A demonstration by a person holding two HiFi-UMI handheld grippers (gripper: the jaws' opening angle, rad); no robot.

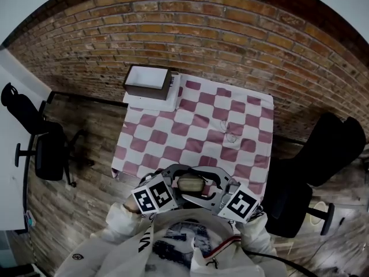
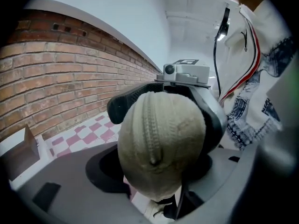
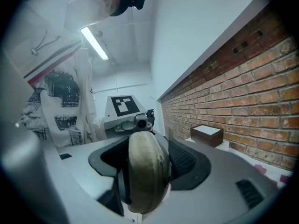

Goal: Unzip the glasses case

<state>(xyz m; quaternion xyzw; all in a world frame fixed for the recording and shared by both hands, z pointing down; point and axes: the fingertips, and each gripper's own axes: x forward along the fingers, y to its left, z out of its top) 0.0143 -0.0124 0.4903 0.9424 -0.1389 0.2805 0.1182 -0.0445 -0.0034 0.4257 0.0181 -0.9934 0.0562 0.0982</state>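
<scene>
An olive-beige fabric glasses case [image 1: 190,183] hangs in the air close to my chest, gripped from both sides. My left gripper [image 1: 173,184] is shut on its lower end; in the left gripper view the case [image 2: 161,143] fills the middle, its closed zipper [image 2: 150,125] running down to a small pull. My right gripper [image 1: 209,188] is shut on the case [image 3: 147,171] from the opposite side, its dark ribbed finger [image 3: 183,162] pressed against it. Each gripper view shows the other gripper's marker cube behind the case.
Ahead stands a table with a red-and-white checked cloth [image 1: 230,126]. A brown box with a white top [image 1: 147,81] sits at its far left corner, and a clear pair of glasses [image 1: 230,133] lies near the middle. Black chairs stand at the left [image 1: 49,149] and right [image 1: 323,154].
</scene>
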